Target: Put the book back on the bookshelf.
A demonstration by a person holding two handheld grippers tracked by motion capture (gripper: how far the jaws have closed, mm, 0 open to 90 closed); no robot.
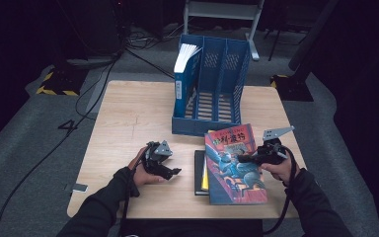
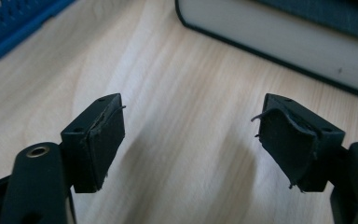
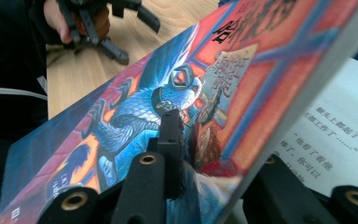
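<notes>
A paperback with a red and blue illustrated cover (image 1: 234, 165) (image 3: 135, 107) lies on a dark book (image 1: 199, 173) near the table's front edge. My right gripper (image 1: 244, 159) (image 3: 223, 163) is shut on the paperback at its right edge, one jaw pressed on the cover and the other underneath. A printed page (image 3: 335, 135) shows below the lifted edge. My left gripper (image 1: 175, 173) (image 2: 191, 140) stands open just above the wood left of the books, nothing between its jaws. The dark book's page edge (image 2: 284, 42) lies ahead of it.
A blue slotted file rack (image 1: 212, 84) (image 2: 14, 23) stands at the middle back of the wooden table (image 1: 128, 113), with a blue book (image 1: 185, 74) upright in its left slot. The other hand and its gripper (image 3: 107, 28) appear beyond the paperback.
</notes>
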